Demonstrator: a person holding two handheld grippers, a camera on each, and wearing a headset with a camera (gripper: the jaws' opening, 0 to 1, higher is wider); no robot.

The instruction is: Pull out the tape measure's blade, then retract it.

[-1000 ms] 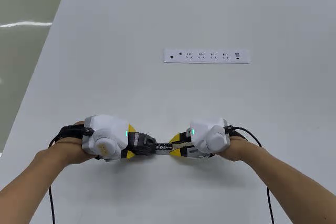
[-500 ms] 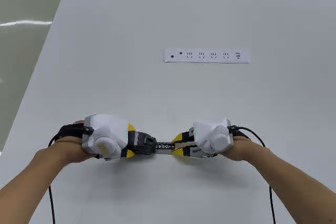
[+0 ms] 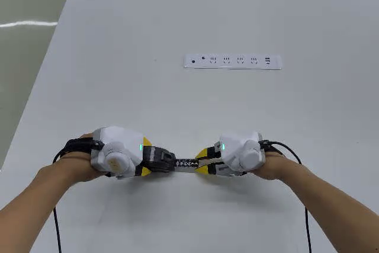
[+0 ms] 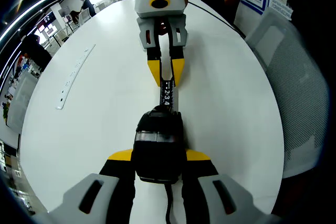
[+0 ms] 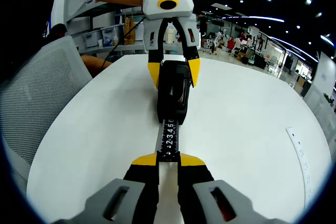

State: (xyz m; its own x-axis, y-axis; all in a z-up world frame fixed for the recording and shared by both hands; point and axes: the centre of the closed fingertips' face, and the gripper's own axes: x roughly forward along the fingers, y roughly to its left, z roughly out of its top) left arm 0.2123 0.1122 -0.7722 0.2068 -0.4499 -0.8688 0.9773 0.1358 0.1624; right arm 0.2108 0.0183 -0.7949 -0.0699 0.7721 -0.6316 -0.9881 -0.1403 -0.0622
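The black tape measure case (image 3: 160, 160) lies just above the white table (image 3: 189, 16) near its front edge, held in my left gripper (image 3: 153, 162), which is shut on it. In the left gripper view the case (image 4: 159, 145) sits between the yellow-tipped jaws. A short stretch of blade (image 3: 186, 163) with printed numbers runs right to my right gripper (image 3: 202, 162), shut on the blade's end. The right gripper view has the blade (image 5: 168, 139) leading from my right gripper (image 5: 168, 159) to the case (image 5: 174, 92). The right gripper (image 4: 165, 72) faces me in the left gripper view.
A white power strip (image 3: 232, 61) lies flat further back on the table, right of centre, also a power strip (image 4: 75, 75) at the left of the left gripper view. A grey mesh chair (image 5: 37, 103) stands beside the table. Cables trail from both grippers toward the person.
The right gripper has shifted slightly to the right, so a little more blade shows between the grippers. The left gripper and case have stayed about where they were.
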